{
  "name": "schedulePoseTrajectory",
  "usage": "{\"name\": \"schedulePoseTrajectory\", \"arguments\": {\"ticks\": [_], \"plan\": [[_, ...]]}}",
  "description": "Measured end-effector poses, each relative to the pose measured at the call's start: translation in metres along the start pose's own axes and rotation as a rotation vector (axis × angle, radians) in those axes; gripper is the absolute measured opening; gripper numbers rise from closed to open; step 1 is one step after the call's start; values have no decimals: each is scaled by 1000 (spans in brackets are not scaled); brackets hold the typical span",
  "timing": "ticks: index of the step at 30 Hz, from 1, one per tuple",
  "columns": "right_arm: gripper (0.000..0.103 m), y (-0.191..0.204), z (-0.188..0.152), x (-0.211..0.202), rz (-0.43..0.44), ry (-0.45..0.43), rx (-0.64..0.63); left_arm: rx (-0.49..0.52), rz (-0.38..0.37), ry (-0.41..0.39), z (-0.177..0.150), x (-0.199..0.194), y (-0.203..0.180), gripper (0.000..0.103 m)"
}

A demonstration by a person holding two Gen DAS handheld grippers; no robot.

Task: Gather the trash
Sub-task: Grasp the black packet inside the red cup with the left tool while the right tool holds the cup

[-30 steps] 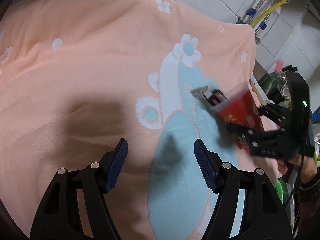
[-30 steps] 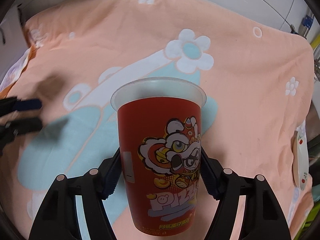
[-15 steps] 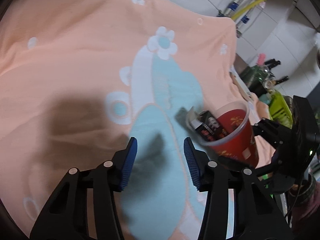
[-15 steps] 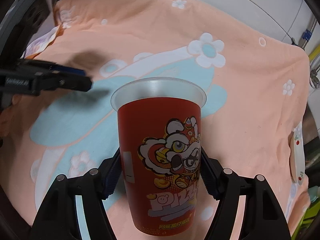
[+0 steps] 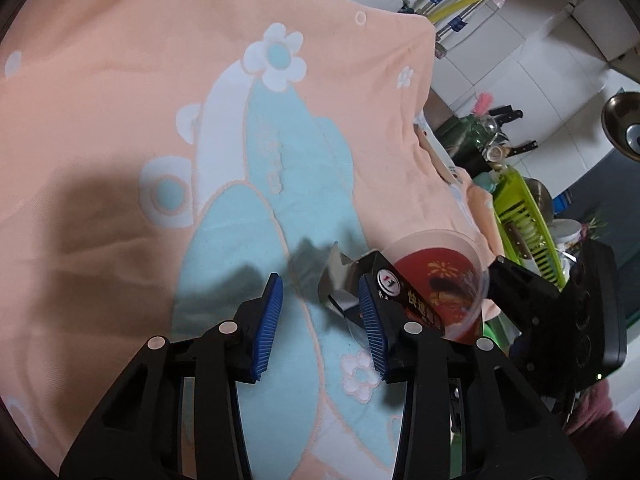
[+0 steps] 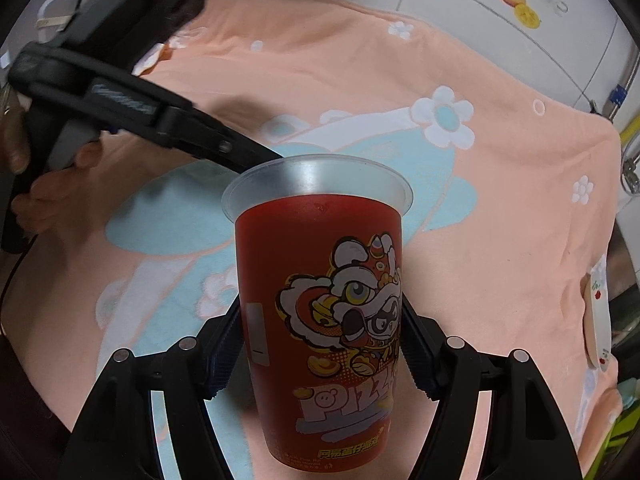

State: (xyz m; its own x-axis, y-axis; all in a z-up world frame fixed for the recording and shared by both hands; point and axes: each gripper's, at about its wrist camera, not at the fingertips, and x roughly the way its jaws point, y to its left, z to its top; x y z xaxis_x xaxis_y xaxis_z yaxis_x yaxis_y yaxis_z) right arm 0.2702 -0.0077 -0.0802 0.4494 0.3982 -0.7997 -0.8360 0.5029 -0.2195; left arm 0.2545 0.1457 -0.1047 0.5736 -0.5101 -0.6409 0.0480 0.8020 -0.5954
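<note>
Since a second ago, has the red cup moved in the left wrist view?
Yes. The red cup came down-left across the blanket, from beside the blue patch to the left gripper.

The cloth (image 5: 100, 92) is peach, patterned with pale blue shapes edged in white and white flowers with blue centres. The cup (image 6: 320, 292) is red under a frosted clear rim, printed with a white lion-dance cartoon and yellow lettering. The wrapper (image 5: 394, 292) sticking from it is black and silver. Both grippers' pads (image 5: 267, 320) are blue on black.
</note>
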Motion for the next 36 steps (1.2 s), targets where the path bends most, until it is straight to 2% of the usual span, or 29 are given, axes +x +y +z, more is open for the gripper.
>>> {"name": "schedulePoseTrajectory", "arguments": {"ticks": [7,8,9,11,14,25,29,36], "plan": [[67,8,-5,-11,7,-28,3,-37,-94,38,-3,9,4,39],[67,8,-5,-12,10,-31,4,-46,-106,42,-4,11,4,37],[67,10,-7,-13,7,-35,3,-44,-121,43,-4,10,4,26],[67,13,-9,-15,2,-36,0,-34,-158,48,-6,11,1,16],[67,15,-13,-17,-1,-39,3,-10,-176,35,-9,8,-5,12],[68,16,-31,-32,-49,-24,56,8,-87,-41,-4,-20,-13,10],[68,13,-45,-44,-75,-21,110,52,-47,-67,-3,-33,-29,8],[68,11,-76,-71,-128,-12,198,134,-26,-102,-3,-51,-64,6]]}}
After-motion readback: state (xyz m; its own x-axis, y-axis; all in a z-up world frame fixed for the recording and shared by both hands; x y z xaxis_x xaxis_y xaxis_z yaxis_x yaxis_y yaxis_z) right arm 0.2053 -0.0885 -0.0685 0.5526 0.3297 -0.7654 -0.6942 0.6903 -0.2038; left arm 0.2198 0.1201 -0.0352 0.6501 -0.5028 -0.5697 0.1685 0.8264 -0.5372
